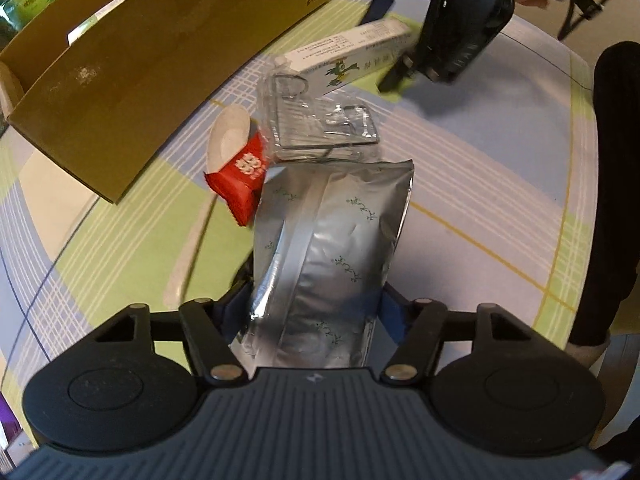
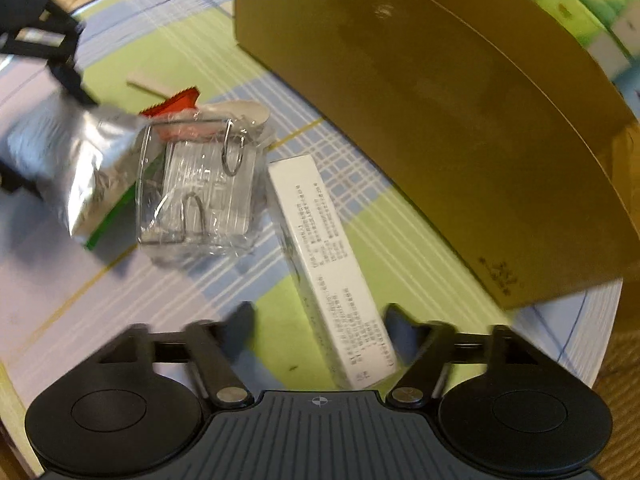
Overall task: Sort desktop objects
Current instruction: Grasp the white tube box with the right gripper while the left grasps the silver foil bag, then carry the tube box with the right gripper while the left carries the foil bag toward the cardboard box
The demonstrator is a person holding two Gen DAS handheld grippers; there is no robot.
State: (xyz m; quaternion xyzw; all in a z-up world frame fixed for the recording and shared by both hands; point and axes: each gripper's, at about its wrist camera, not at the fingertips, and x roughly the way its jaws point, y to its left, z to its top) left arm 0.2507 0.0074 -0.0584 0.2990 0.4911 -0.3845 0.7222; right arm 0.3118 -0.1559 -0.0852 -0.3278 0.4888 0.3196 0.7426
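Here, crinkled foil pouch (image 1: 328,256), left claw (image 1: 316,308) clamped.

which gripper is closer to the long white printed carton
Right. The right gripper straddles the long white printed carton's near end, jaws open; the left gripper sits farther back, shut on the silver foil pouch.

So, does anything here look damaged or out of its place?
Nothing looks damaged or spilled. The loose things lie in an untidy cluster by the brown box: the clear packet overlaps the red packet. The left gripper holds the foil pouch; the white box lies between the right gripper's open fingers.
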